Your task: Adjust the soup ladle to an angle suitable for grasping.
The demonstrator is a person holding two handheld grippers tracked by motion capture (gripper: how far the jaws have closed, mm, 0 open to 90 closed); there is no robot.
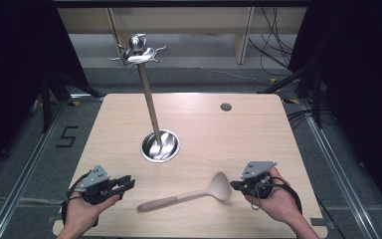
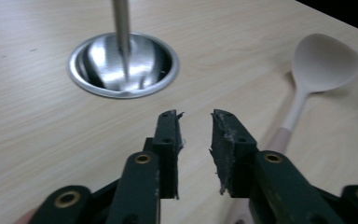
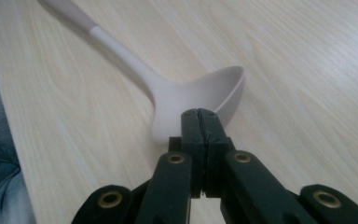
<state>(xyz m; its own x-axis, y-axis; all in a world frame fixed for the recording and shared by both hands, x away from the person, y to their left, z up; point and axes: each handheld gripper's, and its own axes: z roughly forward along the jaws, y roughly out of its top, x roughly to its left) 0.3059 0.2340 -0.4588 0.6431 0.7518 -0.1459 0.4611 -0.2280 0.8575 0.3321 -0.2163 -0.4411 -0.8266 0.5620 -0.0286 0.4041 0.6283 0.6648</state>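
A beige ladle (image 1: 199,194) lies flat near the front of the wooden table (image 1: 258,134), with its bowl to the right. My right gripper (image 1: 233,185) is shut just right of the bowl. In the right gripper view its jaws (image 3: 200,114) press together with nothing between them, right at the rim of the ladle (image 3: 200,91). At the front left, my left gripper (image 1: 129,183) is open and holds nothing. The left gripper view has the open jaws (image 2: 196,119) pointing between the ladle (image 2: 324,60) and a steel stand's round base (image 2: 123,65).
The steel stand (image 1: 160,146) sits mid-table, its thin pole leaning up to a hooked top (image 1: 139,52). A small round grommet (image 1: 226,106) is set in the far right of the table. Cables lie on the floor behind and to the right.
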